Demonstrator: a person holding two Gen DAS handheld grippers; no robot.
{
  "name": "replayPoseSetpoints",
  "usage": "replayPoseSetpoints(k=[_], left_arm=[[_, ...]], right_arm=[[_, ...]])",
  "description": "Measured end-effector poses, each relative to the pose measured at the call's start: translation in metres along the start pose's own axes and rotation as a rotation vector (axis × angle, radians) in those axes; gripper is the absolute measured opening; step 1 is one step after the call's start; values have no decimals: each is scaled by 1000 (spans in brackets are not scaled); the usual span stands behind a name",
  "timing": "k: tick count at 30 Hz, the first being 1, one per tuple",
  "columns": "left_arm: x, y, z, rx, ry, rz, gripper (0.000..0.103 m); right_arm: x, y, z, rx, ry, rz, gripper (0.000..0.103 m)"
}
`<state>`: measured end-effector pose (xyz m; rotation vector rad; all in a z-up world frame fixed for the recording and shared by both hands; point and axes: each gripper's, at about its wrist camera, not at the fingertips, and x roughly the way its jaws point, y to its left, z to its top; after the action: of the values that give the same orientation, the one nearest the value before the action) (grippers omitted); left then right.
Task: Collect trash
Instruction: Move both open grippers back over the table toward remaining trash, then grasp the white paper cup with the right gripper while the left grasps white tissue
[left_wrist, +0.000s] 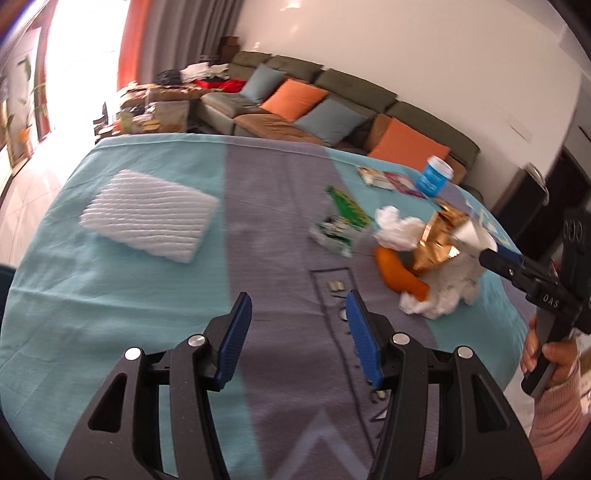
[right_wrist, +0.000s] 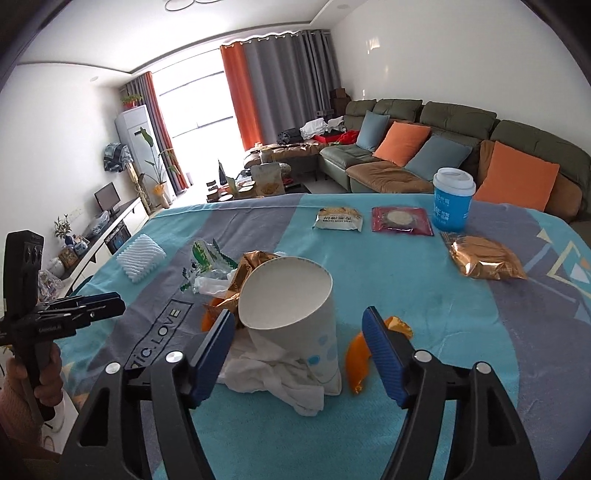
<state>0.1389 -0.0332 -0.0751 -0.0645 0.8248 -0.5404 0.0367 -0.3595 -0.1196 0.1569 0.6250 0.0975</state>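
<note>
A white paper cup (right_wrist: 295, 325) with blue dots leans in a trash pile on the teal and grey tablecloth (right_wrist: 424, 295). Around it lie crumpled white tissue (right_wrist: 273, 373), a gold wrapper (right_wrist: 251, 266), an orange scrap (right_wrist: 356, 354) and a green-white wrapper (right_wrist: 203, 258). My right gripper (right_wrist: 299, 314) is open with the cup between its jaws; a gap shows at the right pad. In the left wrist view the cup (left_wrist: 474, 236) sits at the right gripper's (left_wrist: 491, 256) tip. My left gripper (left_wrist: 299, 295) is open and empty over the cloth, left of the pile.
A white ribbed foam pad (left_wrist: 147, 214) lies on the left of the table. At the far side stand a blue lidded cup (right_wrist: 452, 203), two sealed snack packets (right_wrist: 338, 218) (right_wrist: 402, 219) and a gold packet (right_wrist: 484, 258). A sofa (right_wrist: 424, 122) with cushions lies beyond.
</note>
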Motion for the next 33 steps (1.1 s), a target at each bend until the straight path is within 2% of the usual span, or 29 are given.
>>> replayPoseSetpoints(k=[2,3,5,6,11,20,23,27,29,31,33], left_arm=[[-2,9,2,-21,-3,19,53],[-3,11,2,-28,-5,23,52],[-4,17,2,-43,-5,26,52],[-4,17,2,-44,-4,25,52],[0,2,0,-4,18,-33,52],[21,-92,-11,215,92,-285,54],[32,-124,-13,296,96,-305,60],[52,-144,-10,301,131,-303,60],[62,-149,-9,296,151,-287,56],[71,-152,-9,282,179,-290,40],[73,-154,-11,280,190,-298,29]], right_arm=[[2,1,0,4,4,3,55],[2,1,0,7,7,6,48],[1,0,0,18,12,12,44],[0,-2,0,25,9,19,38],[-11,-5,4,49,-13,50,38],[-25,-4,7,68,-36,124,37],[-26,-6,7,84,-36,154,37],[-26,-5,4,96,-32,182,37],[-26,-4,3,99,-30,188,37],[-25,-4,2,102,-27,195,37],[-25,-5,1,105,-28,203,36]])
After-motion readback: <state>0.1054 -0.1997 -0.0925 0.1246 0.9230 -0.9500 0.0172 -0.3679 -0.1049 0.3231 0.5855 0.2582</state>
